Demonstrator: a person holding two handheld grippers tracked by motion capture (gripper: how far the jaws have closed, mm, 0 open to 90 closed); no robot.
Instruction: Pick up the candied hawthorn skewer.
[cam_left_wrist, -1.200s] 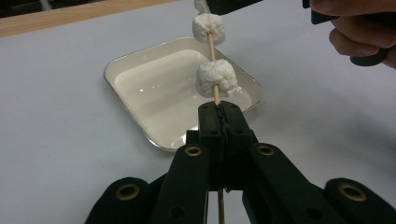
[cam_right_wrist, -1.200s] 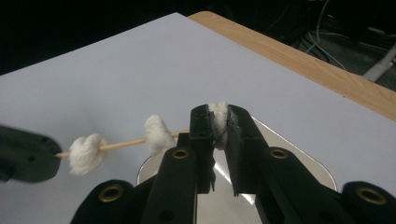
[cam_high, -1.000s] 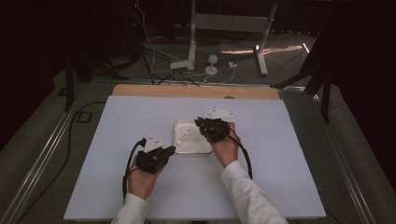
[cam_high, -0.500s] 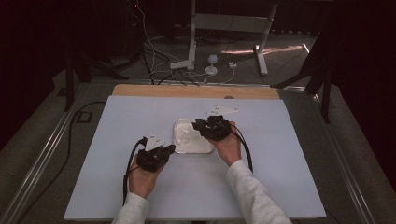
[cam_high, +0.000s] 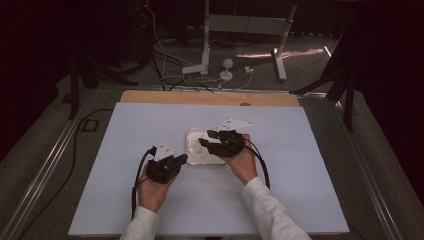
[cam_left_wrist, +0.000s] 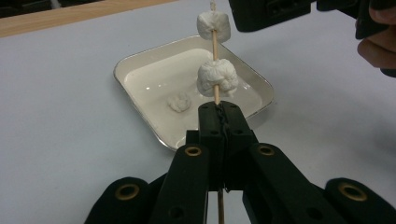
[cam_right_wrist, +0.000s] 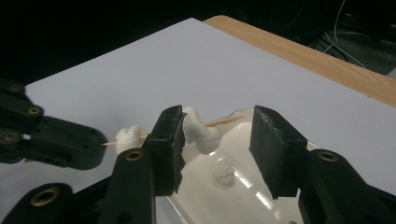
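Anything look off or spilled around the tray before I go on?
Nothing stands out. The left gripper is shut on the skewer, which carries two marshmallows; a third marshmallow lies in the tray. The right gripper is open around the outer marshmallow. Nothing spilled on the table.

My room is dim; light falls from above onto the pale counter (cam_high: 125, 200), leaving the floor beyond it dark. The white tray (cam_left_wrist: 140, 79) shows soft glare. My nearest tool parts look slightly blurred.

A dim room: grey floor (cam_high: 45, 145), tangled cables (cam_high: 170, 60) and what seems a metal stand (cam_high: 206, 35) behind the table (cam_high: 125, 130).
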